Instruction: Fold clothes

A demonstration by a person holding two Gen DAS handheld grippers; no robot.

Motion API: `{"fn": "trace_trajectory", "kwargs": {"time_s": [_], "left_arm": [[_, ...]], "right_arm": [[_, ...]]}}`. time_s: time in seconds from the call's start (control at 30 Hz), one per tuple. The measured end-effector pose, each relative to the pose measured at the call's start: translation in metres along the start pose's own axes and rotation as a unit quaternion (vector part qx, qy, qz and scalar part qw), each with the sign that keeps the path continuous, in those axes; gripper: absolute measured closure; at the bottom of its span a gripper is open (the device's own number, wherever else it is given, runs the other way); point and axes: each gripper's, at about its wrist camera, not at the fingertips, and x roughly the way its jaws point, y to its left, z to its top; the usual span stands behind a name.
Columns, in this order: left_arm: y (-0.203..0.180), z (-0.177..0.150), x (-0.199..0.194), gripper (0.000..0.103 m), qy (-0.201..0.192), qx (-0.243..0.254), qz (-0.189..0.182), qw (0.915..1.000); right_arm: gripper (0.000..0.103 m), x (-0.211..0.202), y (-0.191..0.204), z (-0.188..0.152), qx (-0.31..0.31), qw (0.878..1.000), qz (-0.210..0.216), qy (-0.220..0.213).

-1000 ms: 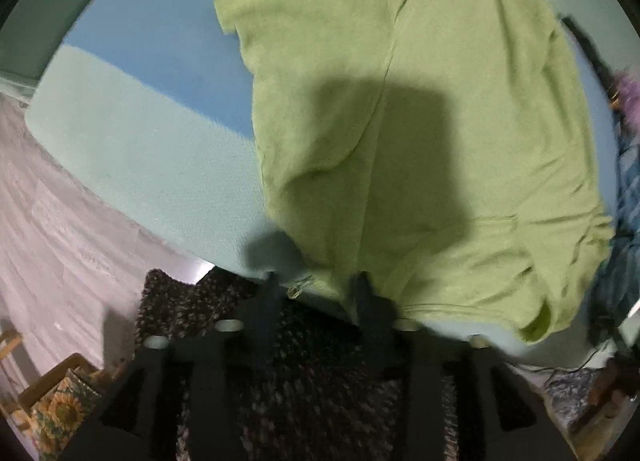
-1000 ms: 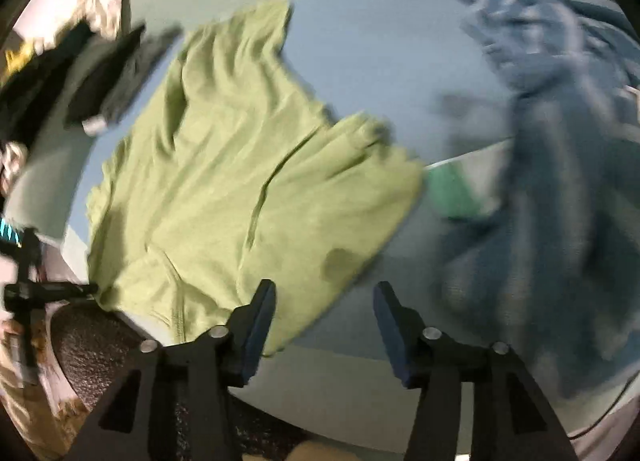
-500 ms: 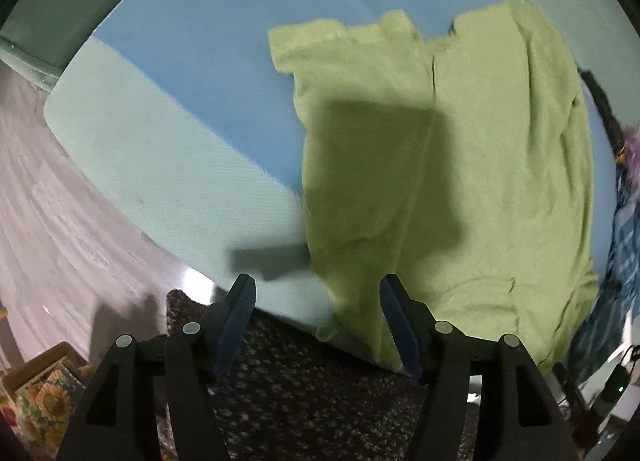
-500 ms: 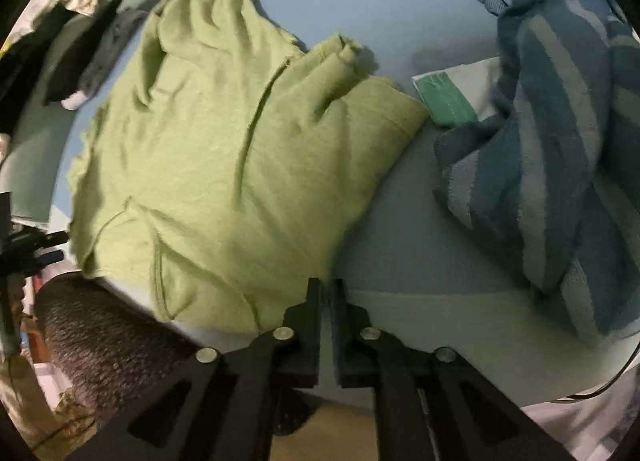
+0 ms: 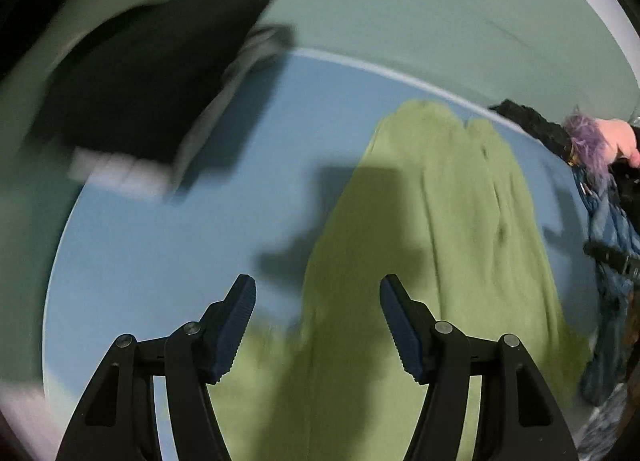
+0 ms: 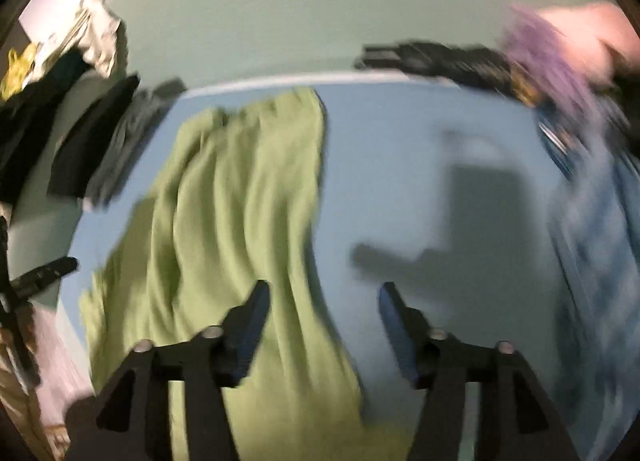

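A light green garment point(image 5: 440, 229) lies folded into a long narrow strip on the blue bed surface point(image 5: 180, 245). It also shows in the right wrist view point(image 6: 240, 221), rumpled with lengthwise wrinkles. My left gripper point(image 5: 318, 297) is open and empty, above the strip's near left edge. My right gripper point(image 6: 322, 301) is open and empty, above the strip's near right edge. Both views are blurred by motion.
A black folded garment point(image 5: 148, 73) lies at the far left of the bed. A blue striped garment point(image 6: 592, 245) lies at the right. Dark and purple-pink items point(image 5: 584, 141) sit at the far right corner. A grey-green wall point(image 6: 320, 1) stands behind the bed.
Both grippers have swung up from the bed's near edge to look along the bed. The right gripper was shut half a second ago and is now open. The green garment now looks narrower.
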Motion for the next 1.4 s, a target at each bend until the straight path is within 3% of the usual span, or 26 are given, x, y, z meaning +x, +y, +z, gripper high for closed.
{"fn": "trace_trajectory", "kwargs": {"time_s": [0.03, 0.1, 0.13, 0.23, 0.33, 0.37, 0.4, 0.43, 0.47, 0.53, 0.6, 0.67, 0.73, 0.83, 0.93, 1.03, 1.07, 1.1, 1.13, 1.17, 1.23, 1.3, 1.4], "left_arm": [[-0.02, 0.029, 0.019, 0.037, -0.002, 0.008, -0.004, 1.0], [-0.029, 0.052, 0.05, 0.037, 0.015, 0.021, -0.023, 0.9994], [-0.018, 0.037, 0.036, 0.037, 0.019, 0.03, -0.023, 0.9991], [-0.041, 0.063, 0.065, 0.037, 0.021, 0.045, -0.028, 0.9984], [-0.057, 0.063, 0.068, 0.038, 0.002, 0.067, -0.018, 0.9976], [-0.064, 0.061, 0.069, 0.05, -0.009, 0.078, -0.011, 0.9968], [-0.068, 0.054, 0.063, 0.084, -0.023, 0.094, -0.012, 0.9952], [-0.067, 0.052, 0.059, 0.101, -0.027, 0.086, -0.009, 0.9959], [-0.067, 0.049, 0.054, 0.1, -0.03, 0.078, -0.006, 0.9965], [-0.052, 0.048, 0.045, 0.1, -0.043, 0.048, 0.012, 0.9979], [-0.012, 0.047, 0.03, 0.1, -0.06, -0.017, 0.051, 0.9967], [0.041, 0.044, 0.016, 0.1, -0.066, -0.088, 0.103, 0.9886], [0.079, 0.035, 0.008, 0.1, -0.046, -0.125, 0.105, 0.9855], [0.066, 0.021, 0.004, 0.1, -0.042, -0.07, 0.143, 0.9863], [0.055, 0.01, 0.008, 0.1, -0.009, -0.072, 0.175, 0.9818], [0.053, 0.0, 0.002, 0.1, 0.005, -0.075, 0.174, 0.9819], [0.052, -0.002, -0.001, 0.1, 0.01, -0.067, 0.169, 0.9833], [0.052, -0.003, -0.005, 0.099, 0.016, -0.063, 0.163, 0.9845], [0.052, -0.004, -0.01, 0.098, 0.025, -0.064, 0.149, 0.9864], [0.052, -0.005, -0.015, 0.095, 0.027, -0.071, 0.138, 0.9875], [0.053, -0.008, -0.03, 0.08, 0.023, -0.09, 0.11, 0.9896], [0.053, -0.015, -0.043, 0.042, 0.026, -0.104, 0.091, 0.99], [0.056, -0.036, -0.063, 0.035, 0.045, -0.118, 0.06, 0.9902]], "right_arm": [[0.034, 0.013, 0.004, 0.019, -0.003, 1.0, -0.002, -0.002], [0.032, 0.04, 0.012, 0.056, -0.006, 1.0, -0.008, -0.004], [0.031, 0.052, 0.015, 0.069, -0.002, 1.0, -0.012, 0.001], [0.031, 0.092, 0.021, 0.104, 0.014, 0.999, -0.023, 0.025], [0.041, 0.127, 0.025, 0.115, 0.017, 0.997, -0.046, 0.055], [0.043, 0.131, 0.027, 0.115, 0.017, 0.997, -0.059, 0.05], [0.061, 0.133, 0.031, 0.114, 0.012, 0.996, -0.071, 0.043], [0.076, 0.13, 0.039, 0.113, -0.005, 0.996, -0.079, 0.032], [0.097, 0.127, 0.045, 0.112, -0.017, 0.996, -0.084, 0.022], [0.099, 0.117, 0.049, 0.112, -0.023, 0.996, -0.087, 0.008], [0.099, 0.098, 0.041, 0.114, -0.015, 0.994, -0.104, -0.021], [0.099, 0.069, 0.008, 0.114, 0.029, 0.989, -0.131, -0.057], [0.099, 0.047, -0.035, 0.109, 0.087, 0.982, -0.153, -0.072], [0.099, 0.033, -0.081, 0.091, 0.154, 0.975, -0.144, -0.069], [0.1, 0.042, -0.084, 0.065, 0.138, 0.971, -0.192, -0.024], [0.089, 0.046, -0.079, 0.04, 0.101, 0.978, -0.182, 0.009], [0.071, 0.043, -0.077, 0.033, 0.095, 0.981, -0.17, 0.011], [0.061, 0.039, -0.076, 0.026, 0.089, 0.983, -0.157, 0.012], [0.061, 0.036, -0.075, 0.021, 0.085, 0.986, -0.144, 0.012], [0.059, 0.035, -0.073, 0.02, 0.088, 0.988, -0.127, 0.009], [0.052, 0.034, -0.065, 0.02, 0.095, 0.992, -0.079, 0.004], [0.042, 0.039, -0.051, 0.021, 0.089, 0.994, -0.055, 0.006], [0.038, 0.053, -0.02, 0.014, 0.068, 0.997, -0.034, 0.029]]}}
